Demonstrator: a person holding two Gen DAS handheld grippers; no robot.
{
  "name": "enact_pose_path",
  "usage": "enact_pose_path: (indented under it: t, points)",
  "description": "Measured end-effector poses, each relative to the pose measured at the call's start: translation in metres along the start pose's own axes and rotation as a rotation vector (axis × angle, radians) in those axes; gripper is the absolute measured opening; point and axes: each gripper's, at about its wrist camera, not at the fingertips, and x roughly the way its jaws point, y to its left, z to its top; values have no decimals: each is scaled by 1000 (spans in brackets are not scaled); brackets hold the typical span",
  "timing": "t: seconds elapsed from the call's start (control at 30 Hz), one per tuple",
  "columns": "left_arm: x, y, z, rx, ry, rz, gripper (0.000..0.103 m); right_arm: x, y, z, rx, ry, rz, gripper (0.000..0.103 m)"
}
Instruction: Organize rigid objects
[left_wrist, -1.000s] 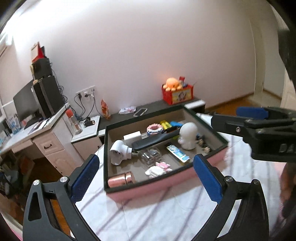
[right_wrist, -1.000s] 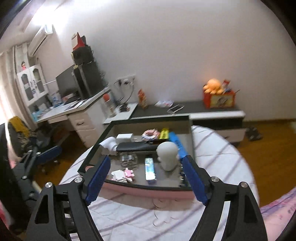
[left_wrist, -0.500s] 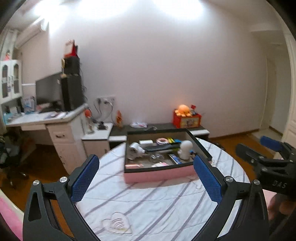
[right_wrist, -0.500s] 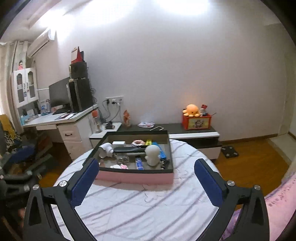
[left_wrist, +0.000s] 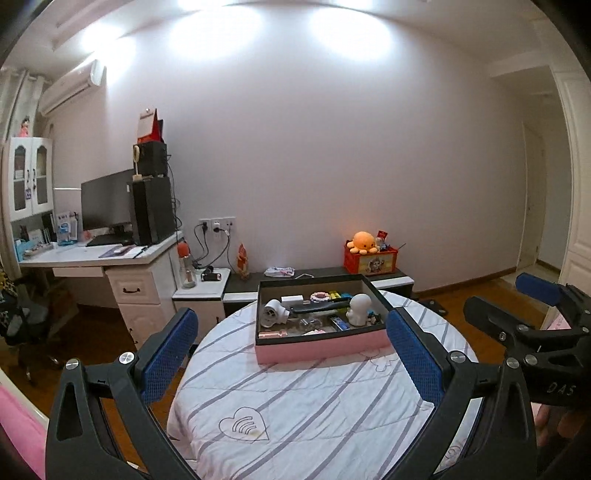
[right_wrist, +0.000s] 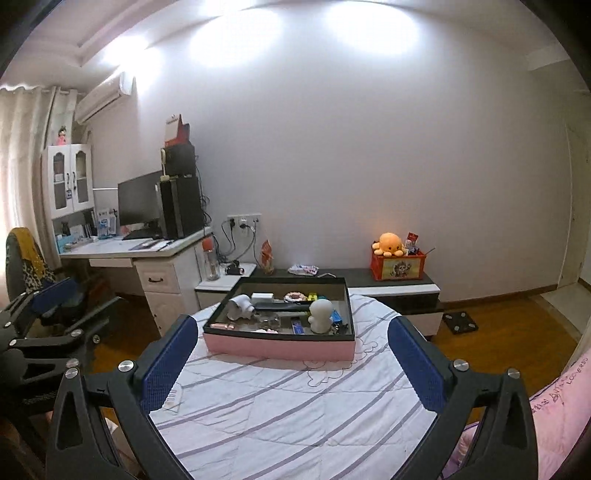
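A pink box (left_wrist: 321, 345) (right_wrist: 277, 347) with a dark inside sits at the far side of a round table (left_wrist: 314, 413) (right_wrist: 295, 413) under a striped white cloth. Inside lie a white figurine (left_wrist: 357, 311) (right_wrist: 320, 316), a white plug adapter (left_wrist: 272, 313) (right_wrist: 241, 307), a long black object (left_wrist: 319, 305) (right_wrist: 282, 305), a rose-gold tube (left_wrist: 271, 334) and small items. My left gripper (left_wrist: 291, 360) is open and empty, well short of the box. My right gripper (right_wrist: 291, 360) is also open and empty; it also shows at the right in the left wrist view (left_wrist: 532, 310).
Behind the table stand a white desk (left_wrist: 122, 273) with a monitor and black speakers, a low dark cabinet (right_wrist: 391, 286) carrying a red crate with an orange plush octopus (right_wrist: 391, 243), and a scale (right_wrist: 460, 321) on the wood floor. Pink bedding (right_wrist: 554, 402) lies at the right.
Both grippers have pulled back and risen away from the box, which now looks small and far. The right gripper's jaws have spread wider. The box and its contents stay put.
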Motion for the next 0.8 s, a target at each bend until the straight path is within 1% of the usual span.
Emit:
enact_pose_path:
  t: [0.17,0.3,0.4,0.5,0.7,0.8]
  points:
    - [-22,-5,0,41,-59,42,103,-21,9,-1,-37,-40,-19,103]
    - [-39,-6,0,35,-106,55,103,-36,13,1,-57,-69,-29,103]
    - [-50,-9,3,49,-147,68,103,-47,15,3,-58,-86,-27,103]
    - [-57,-10,6,54,-165,73,103,-55,16,5,-65,-108,-35,103]
    - [-67,-6,10,24,-184,60,103,-66,21,10,-72,-140,-36,103]
    - [-73,-6,12,20,-205,73,103,-73,26,12,-89,-167,-42,103]
